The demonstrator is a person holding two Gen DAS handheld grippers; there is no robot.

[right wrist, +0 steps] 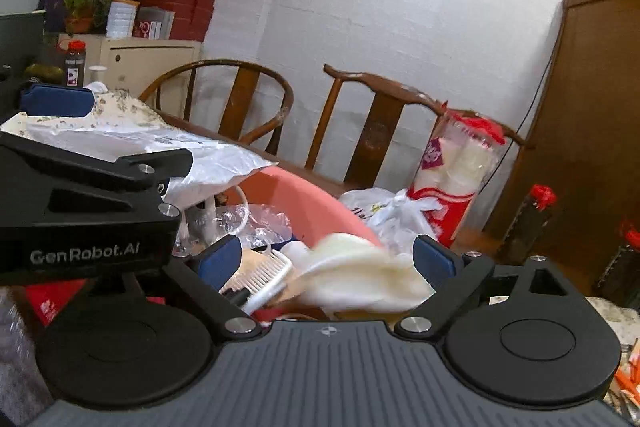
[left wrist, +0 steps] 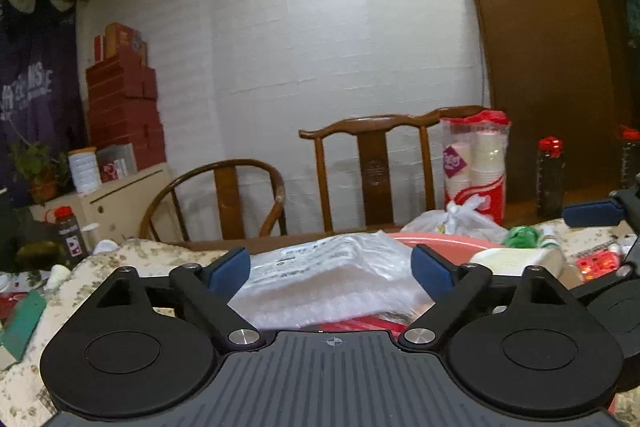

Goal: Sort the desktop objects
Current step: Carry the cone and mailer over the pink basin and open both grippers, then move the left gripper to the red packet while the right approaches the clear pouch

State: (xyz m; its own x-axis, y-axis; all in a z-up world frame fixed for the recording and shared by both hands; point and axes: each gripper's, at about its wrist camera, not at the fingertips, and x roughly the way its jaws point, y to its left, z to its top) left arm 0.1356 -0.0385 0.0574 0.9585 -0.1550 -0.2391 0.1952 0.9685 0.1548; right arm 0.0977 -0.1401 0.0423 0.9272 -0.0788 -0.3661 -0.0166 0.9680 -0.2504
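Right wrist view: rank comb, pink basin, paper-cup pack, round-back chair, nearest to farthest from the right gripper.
1. Comb: between the fingers of the right gripper, left of centre.
2. Pink basin: just behind, centre.
3. Paper-cup pack: right, on the table's far side.
4. Round-back chair: left of centre, beyond the table.

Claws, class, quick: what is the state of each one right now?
Left claw: open, holding nothing, plastic bag lying beyond it.
Right claw: open, holding nothing, above the pink basin.
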